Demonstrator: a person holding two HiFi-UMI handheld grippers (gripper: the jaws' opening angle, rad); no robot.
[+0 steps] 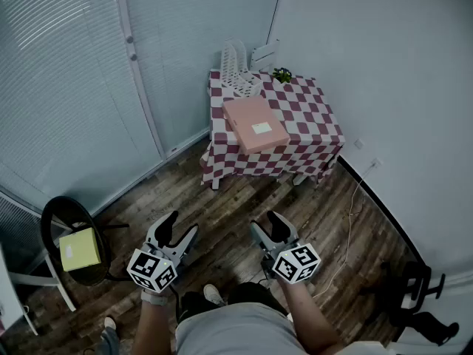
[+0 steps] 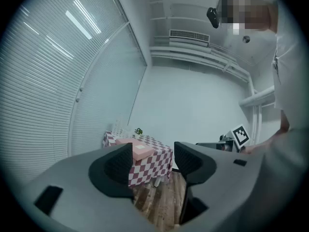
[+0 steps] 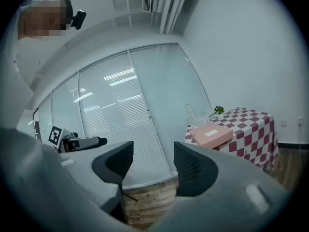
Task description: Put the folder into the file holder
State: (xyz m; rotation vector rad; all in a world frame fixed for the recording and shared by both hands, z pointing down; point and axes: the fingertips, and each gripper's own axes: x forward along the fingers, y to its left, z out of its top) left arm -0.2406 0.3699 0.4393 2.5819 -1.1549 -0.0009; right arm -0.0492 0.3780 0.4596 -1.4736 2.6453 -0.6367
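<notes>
A pink folder (image 1: 255, 124) lies flat on a small table with a red-and-white checked cloth (image 1: 314, 117), far ahead in the corner. A white wire file holder (image 1: 235, 69) stands upright behind it at the table's back left edge. My left gripper (image 1: 182, 224) and right gripper (image 1: 264, 222) hover side by side over the wooden floor, well short of the table. Both are open with nothing between the jaws. The left gripper view shows the folder (image 2: 137, 149) beyond the left gripper (image 2: 152, 161). In the right gripper view the folder (image 3: 211, 134) and file holder (image 3: 195, 117) sit right of the right gripper (image 3: 153, 161).
A small green plant (image 1: 281, 75) stands at the table's back. A round black stool (image 1: 52, 231) carrying a yellow box (image 1: 80, 248) is at my left, beside the blinds-covered glass wall. A black chair base (image 1: 414, 287) sits at the right, and a white cable (image 1: 351, 220) runs along the floor.
</notes>
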